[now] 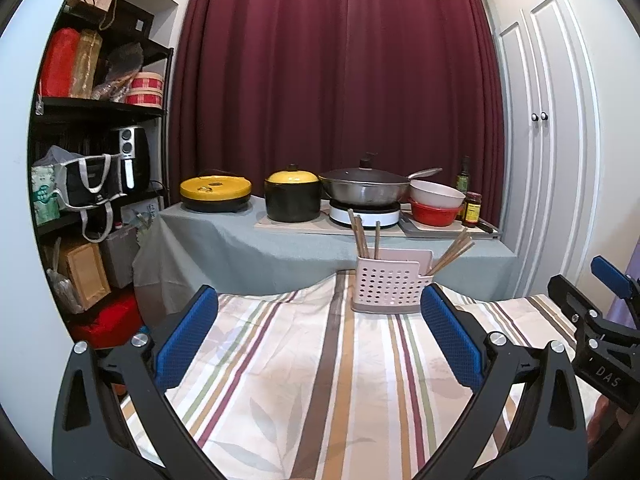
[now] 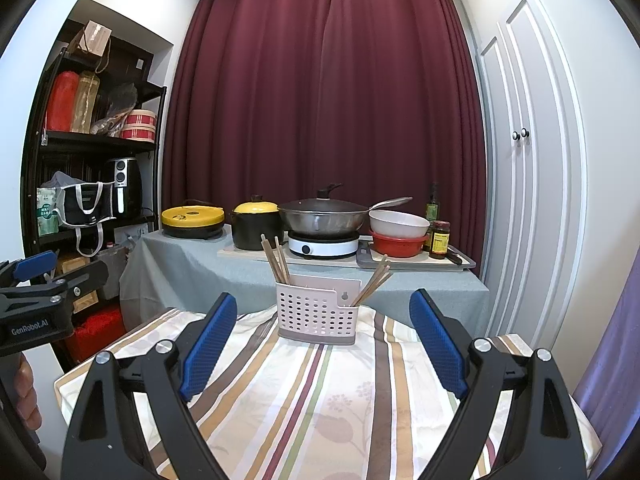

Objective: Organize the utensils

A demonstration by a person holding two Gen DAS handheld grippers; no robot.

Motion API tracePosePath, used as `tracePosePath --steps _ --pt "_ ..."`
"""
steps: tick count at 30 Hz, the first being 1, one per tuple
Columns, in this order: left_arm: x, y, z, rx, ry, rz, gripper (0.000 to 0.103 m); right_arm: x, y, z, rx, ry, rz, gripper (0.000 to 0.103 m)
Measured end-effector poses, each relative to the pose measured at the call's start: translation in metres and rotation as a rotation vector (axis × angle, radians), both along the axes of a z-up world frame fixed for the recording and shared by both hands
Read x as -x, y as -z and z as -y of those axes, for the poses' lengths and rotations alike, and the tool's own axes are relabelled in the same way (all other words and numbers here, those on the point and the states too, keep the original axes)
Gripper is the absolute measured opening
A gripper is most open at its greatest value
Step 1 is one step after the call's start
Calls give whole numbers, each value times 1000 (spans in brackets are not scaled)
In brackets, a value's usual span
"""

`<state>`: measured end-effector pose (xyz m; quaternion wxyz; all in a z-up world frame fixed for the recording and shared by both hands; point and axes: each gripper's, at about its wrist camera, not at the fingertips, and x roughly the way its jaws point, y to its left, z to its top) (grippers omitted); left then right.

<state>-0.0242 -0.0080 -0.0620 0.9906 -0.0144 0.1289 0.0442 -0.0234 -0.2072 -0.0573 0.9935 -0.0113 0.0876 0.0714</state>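
A pale pink perforated utensil holder (image 1: 390, 286) (image 2: 316, 314) stands upright at the far end of the striped tablecloth (image 1: 304, 384) (image 2: 320, 412). Wooden chopsticks (image 1: 362, 238) (image 2: 276, 258) lean in its left compartment, and more chopsticks (image 1: 454, 254) (image 2: 374, 282) lean in its right one. My left gripper (image 1: 320, 328) is open over the cloth, short of the holder, with nothing between its blue pads. My right gripper (image 2: 322, 340) is open too, also empty and short of the holder. Each gripper shows at the edge of the other's view.
Behind the table a grey-covered counter (image 2: 192, 264) carries a yellow-lidded pan (image 2: 192, 220), a black pot (image 2: 256, 224), a wok (image 2: 324, 216) on a hob, stacked bowls (image 2: 398, 236) and bottles. A black shelf rack (image 2: 92, 184) stands left, white cupboard doors (image 2: 520, 200) right.
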Motion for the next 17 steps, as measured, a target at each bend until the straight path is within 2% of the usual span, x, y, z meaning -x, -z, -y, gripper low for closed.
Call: tracePosePath --steps 4,6,11,17 --pt "-6 3 -3 20 7 -21 99 0 1 0 2 0 0 85" --pt "-7 4 -4 9 -28 -6 99 -1 1 0 4 -2 -3 85" --pt "-16 3 -5 -5 -16 -5 99 -5 5 -1 4 0 -8 85" --pt "-46 20 -10 -17 -13 -65 99 -22 19 3 6 24 -46 85"
